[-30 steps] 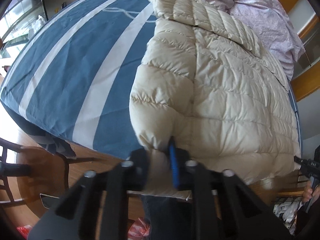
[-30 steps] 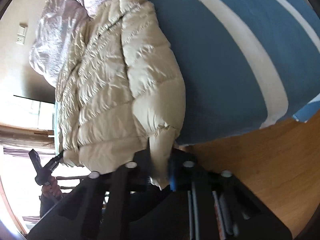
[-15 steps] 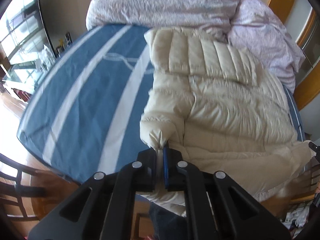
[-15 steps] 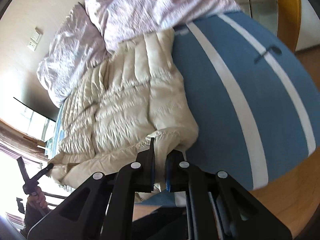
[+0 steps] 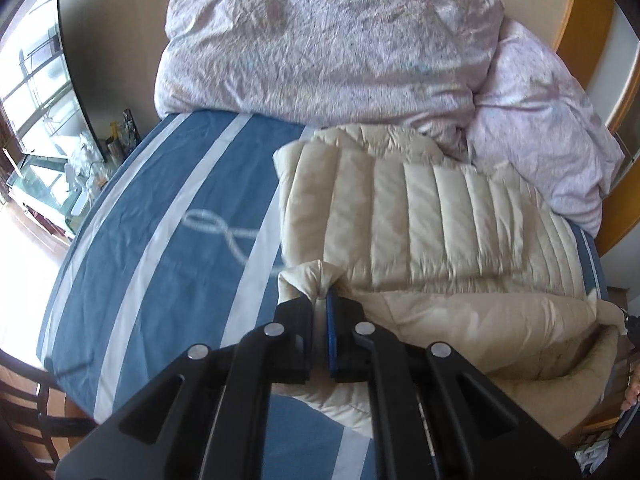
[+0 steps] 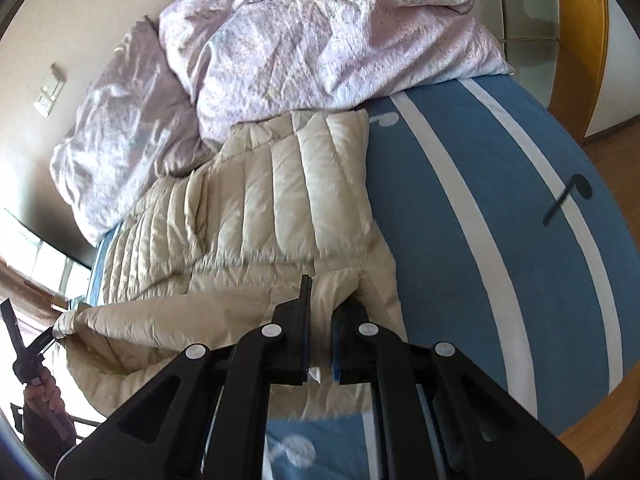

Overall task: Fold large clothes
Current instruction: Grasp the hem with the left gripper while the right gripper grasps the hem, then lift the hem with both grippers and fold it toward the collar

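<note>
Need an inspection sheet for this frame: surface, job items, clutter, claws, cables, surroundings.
Surface: bed sheet, blue with white stripes.
Job's things: cream puffer jacket, lower edge lifted off the sheet and folding toward the collar.
Clutter: lilac duvet heaped at the head of the bed.
Claws: left claw and right claw both shut on jacket corners.
Cables: nothing seen.
Surroundings: wooden floor, window, wall switch.
</note>
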